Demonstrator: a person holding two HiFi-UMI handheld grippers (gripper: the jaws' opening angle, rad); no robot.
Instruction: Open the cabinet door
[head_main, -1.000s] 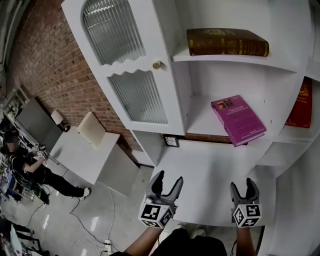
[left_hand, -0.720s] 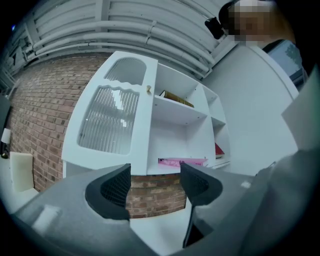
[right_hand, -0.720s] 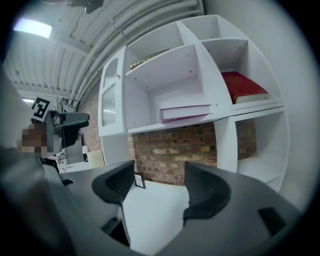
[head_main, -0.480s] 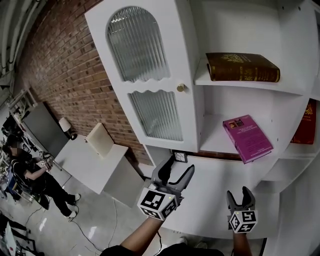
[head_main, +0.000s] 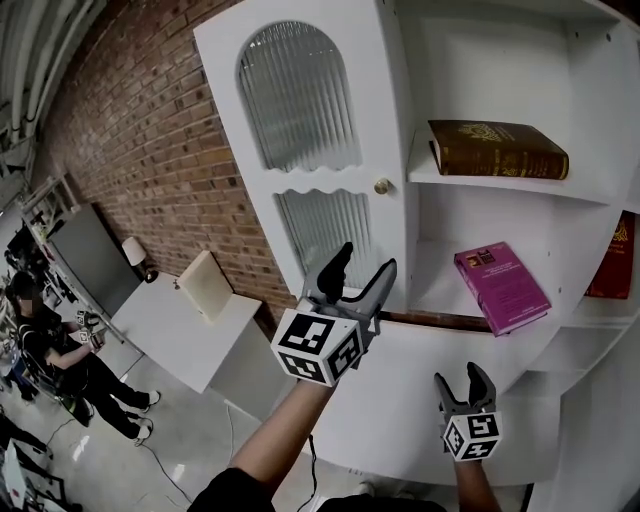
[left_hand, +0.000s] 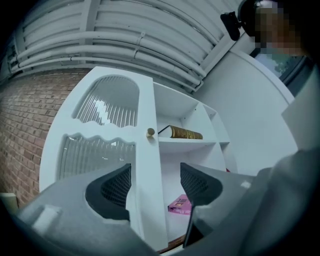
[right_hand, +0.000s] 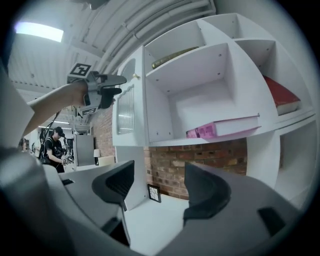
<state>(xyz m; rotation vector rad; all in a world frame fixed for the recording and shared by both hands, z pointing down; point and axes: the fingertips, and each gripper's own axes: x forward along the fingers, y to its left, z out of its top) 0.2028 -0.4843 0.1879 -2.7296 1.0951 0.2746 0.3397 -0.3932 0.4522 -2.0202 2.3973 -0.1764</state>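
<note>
Brick wall (head_main: 140, 140), pale glossy floor (head_main: 95, 468), perhaps a white desk (head_main: 180, 335).
</note>
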